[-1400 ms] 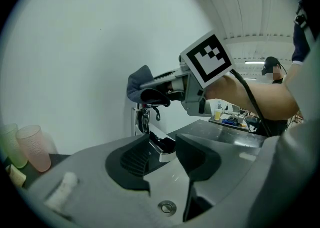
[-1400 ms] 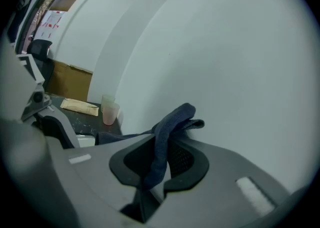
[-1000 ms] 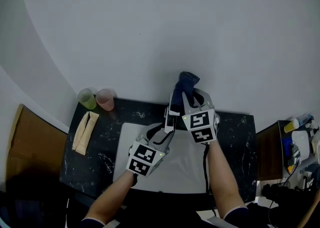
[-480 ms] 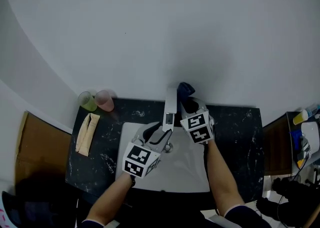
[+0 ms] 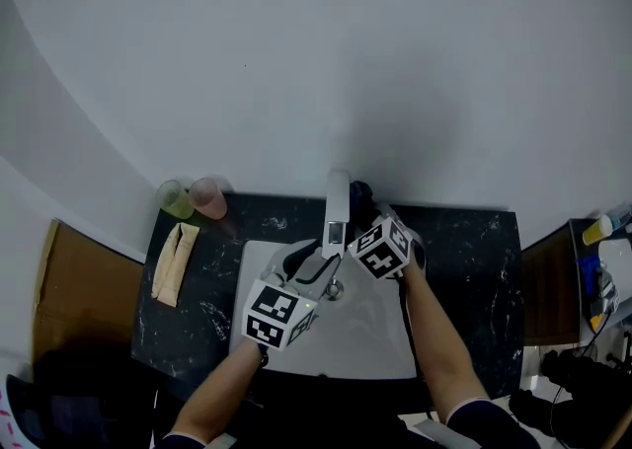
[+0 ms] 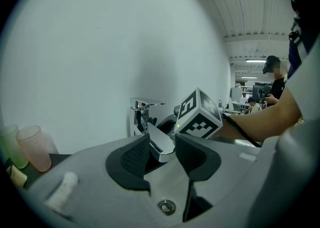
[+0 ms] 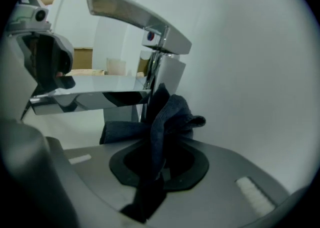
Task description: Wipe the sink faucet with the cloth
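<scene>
The chrome faucet [image 5: 338, 202] stands at the back of the white sink [image 5: 259, 269]. My left gripper [image 5: 321, 274] reaches in from the front, and its jaws sit on either side of the spout's end [image 6: 161, 147], pressed against it. My right gripper [image 5: 363, 208] is to the right of the faucet body, shut on a dark blue cloth [image 7: 165, 117]. The bunched cloth lies against the faucet's upright body [image 7: 161, 74], under the lever handle [image 7: 132, 14]. In the head view only a bit of the cloth [image 5: 360, 190] shows behind the faucet.
A green cup [image 5: 174, 198] and a pink cup [image 5: 207, 197] stand at the back left of the black marbled counter [image 5: 197, 314]. A folded beige cloth [image 5: 170, 261] lies in front of them. The wall rises close behind the faucet. The drain [image 6: 166, 206] is below the spout.
My right gripper has come down with the cloth from above the faucet to beside its body. The left gripper has stayed on the spout.
</scene>
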A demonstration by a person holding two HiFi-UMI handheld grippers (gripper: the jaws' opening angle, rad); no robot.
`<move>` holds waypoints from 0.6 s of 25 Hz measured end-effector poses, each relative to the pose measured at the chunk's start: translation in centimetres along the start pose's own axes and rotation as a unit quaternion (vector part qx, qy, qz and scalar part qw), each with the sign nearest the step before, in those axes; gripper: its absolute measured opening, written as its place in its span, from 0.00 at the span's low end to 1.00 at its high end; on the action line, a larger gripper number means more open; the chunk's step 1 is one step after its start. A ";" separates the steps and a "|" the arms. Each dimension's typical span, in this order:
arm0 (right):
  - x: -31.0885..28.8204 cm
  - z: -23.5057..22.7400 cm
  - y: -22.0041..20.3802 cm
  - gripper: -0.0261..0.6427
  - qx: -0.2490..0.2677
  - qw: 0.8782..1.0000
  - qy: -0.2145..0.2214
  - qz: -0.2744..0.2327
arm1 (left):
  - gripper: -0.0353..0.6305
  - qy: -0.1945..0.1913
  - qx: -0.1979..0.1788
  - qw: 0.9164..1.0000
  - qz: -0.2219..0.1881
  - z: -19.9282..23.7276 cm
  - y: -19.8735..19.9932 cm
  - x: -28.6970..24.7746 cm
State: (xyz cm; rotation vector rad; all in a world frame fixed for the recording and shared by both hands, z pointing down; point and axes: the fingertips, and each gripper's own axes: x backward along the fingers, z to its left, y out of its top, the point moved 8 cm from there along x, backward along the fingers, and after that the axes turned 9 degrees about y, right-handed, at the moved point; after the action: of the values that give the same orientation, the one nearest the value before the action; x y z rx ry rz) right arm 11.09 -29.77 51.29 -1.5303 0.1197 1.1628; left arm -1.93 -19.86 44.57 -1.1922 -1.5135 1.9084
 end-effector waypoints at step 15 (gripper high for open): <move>5.7 2.3 1.4 0.13 0.065 0.990 0.027 -0.119 | 0.28 0.004 -0.010 1.000 0.002 -0.2 0.0 -0.1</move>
State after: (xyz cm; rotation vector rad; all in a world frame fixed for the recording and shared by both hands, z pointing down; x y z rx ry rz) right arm 11.75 -25.53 46.64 -1.4191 0.0472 0.9077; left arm -1.74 -19.83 44.60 -1.2103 -1.5308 1.8930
